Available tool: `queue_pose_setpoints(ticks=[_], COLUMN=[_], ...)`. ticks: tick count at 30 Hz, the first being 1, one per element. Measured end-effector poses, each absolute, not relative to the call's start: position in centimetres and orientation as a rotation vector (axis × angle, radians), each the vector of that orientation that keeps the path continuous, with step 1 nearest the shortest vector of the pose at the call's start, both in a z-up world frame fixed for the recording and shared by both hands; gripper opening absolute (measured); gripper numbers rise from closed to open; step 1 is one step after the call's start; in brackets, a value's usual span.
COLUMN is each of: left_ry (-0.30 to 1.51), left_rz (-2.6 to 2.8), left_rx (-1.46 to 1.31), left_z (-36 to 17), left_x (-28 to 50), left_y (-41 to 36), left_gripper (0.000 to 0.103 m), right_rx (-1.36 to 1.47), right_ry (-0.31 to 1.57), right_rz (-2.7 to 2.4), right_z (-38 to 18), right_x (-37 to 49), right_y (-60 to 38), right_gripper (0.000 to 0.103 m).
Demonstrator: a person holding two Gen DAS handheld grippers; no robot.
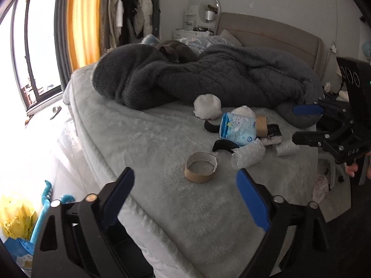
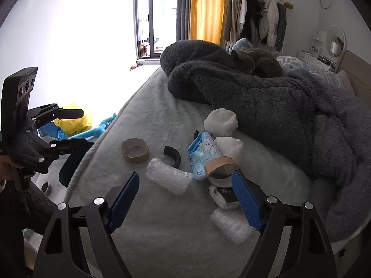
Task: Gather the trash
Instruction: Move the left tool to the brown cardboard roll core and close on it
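Bed: pale fleece cover; dark grey blanket heaped
Window: bright glare; orange curtain
Wall: white; clothes rack

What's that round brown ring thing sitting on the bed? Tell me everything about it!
It is a short brown cardboard ring, like an empty tape roll. It looks like plain cardboard with a hollow middle, so the pale grey fuzzy blanket shows through. One part of its top rim looks torn and ragged. It lies flat, opening upward, near the bed's edge, apart from the other bits. Only the blanket touches it.
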State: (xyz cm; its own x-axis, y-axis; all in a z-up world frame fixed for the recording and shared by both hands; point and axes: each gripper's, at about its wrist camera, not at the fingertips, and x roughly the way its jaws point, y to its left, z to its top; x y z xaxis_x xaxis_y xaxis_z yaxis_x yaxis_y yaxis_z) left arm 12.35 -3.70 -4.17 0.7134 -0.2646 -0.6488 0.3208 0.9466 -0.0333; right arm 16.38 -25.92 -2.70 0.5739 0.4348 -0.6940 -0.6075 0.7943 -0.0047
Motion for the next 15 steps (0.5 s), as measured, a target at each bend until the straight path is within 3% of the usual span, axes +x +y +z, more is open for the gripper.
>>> queue_pose_setpoints(ticks=[15], left_ry=[0.818], left_rz=[-0.381], left_rx=[0.128], left_z=[-7.8], left_x=[17.1], left_y=[-6.5], left_gripper=[0.082], right_rx=[-0.288], right_ry=[0.794], right_rz=[0.633], right_z=[-6.1], right_x=[20.6], right_y=[-27.5], right_gripper=[0.080])
